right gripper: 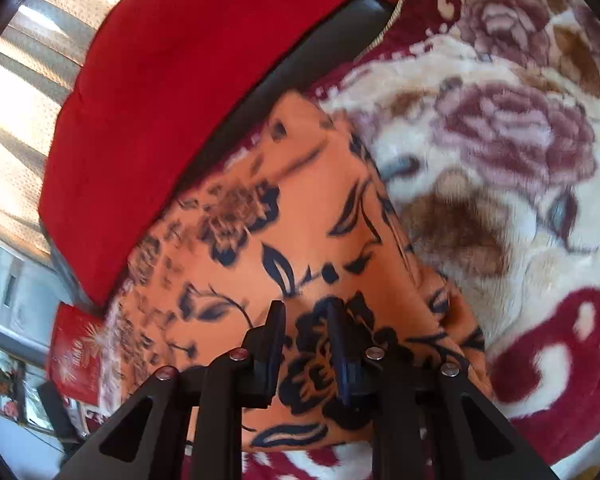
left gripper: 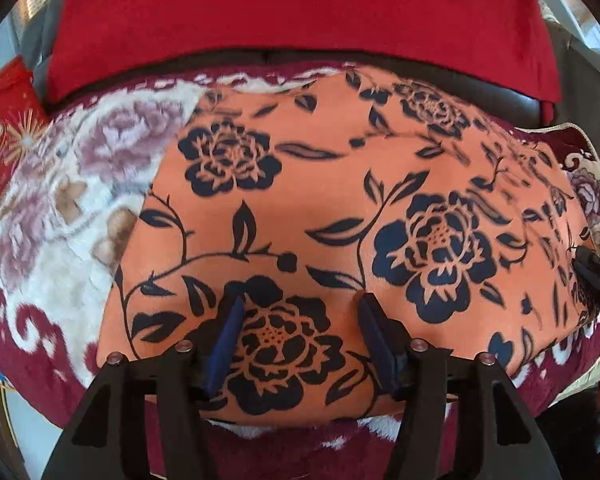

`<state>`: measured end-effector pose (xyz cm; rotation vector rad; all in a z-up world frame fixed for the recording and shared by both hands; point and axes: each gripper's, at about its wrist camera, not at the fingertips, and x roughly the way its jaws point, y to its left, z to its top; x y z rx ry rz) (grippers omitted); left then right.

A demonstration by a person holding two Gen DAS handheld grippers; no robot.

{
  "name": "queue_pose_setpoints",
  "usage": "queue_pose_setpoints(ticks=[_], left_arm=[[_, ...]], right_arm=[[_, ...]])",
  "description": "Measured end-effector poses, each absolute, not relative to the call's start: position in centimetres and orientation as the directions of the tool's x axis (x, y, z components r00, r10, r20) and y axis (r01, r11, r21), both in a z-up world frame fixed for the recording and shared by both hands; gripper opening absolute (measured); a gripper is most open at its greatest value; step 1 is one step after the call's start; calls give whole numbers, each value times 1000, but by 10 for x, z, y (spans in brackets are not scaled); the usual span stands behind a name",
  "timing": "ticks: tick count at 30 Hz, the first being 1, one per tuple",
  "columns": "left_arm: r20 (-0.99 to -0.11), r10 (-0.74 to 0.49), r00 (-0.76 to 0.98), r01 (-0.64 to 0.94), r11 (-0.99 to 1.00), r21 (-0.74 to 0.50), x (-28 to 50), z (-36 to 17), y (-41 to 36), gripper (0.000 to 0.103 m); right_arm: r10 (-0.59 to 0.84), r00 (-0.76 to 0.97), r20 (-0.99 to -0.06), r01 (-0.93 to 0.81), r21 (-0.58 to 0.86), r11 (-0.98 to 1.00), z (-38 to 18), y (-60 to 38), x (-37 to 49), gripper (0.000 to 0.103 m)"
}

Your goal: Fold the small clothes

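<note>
The left tongs stand open above the orange garment, their blue-padded fingers spread with only cloth showing in the gap below them and nothing pinched. The right tongs stand at a narrow gap over the same orange garment, near its edge; the blurred picture does not show whether cloth is nipped between the fingers. From the left wrist view the right tongs show as a dark tip at the garment's right edge. The garment is thin, smooth, salmon-orange cloth printed with large navy peonies, leaves and trailing stems, and it lies spread flat with straight edges and a squared corner. Under the garment lies a plush blanket, fleecy, cream with mauve roses and a maroon scrolled border. Beyond the garment's far edge sits a plain red cushion of napped fabric. Left of the garment, past the blanket, stands a glossy red packet.
</note>
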<state>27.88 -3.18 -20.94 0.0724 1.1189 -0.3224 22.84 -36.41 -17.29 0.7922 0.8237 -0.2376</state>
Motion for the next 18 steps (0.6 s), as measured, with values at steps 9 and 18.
queue_pose_setpoints(ticks=[9,18], left_arm=[[-891,-243,385,287,948,-135,365,-190,-77,66],[-907,-213,363,252,960,-125,379,-203,-81,78]], right_arm=[[85,702,-707,432,517,739,-150,-382,319,27],[132,653,-745,463,531,710,-166,-389,344,27]])
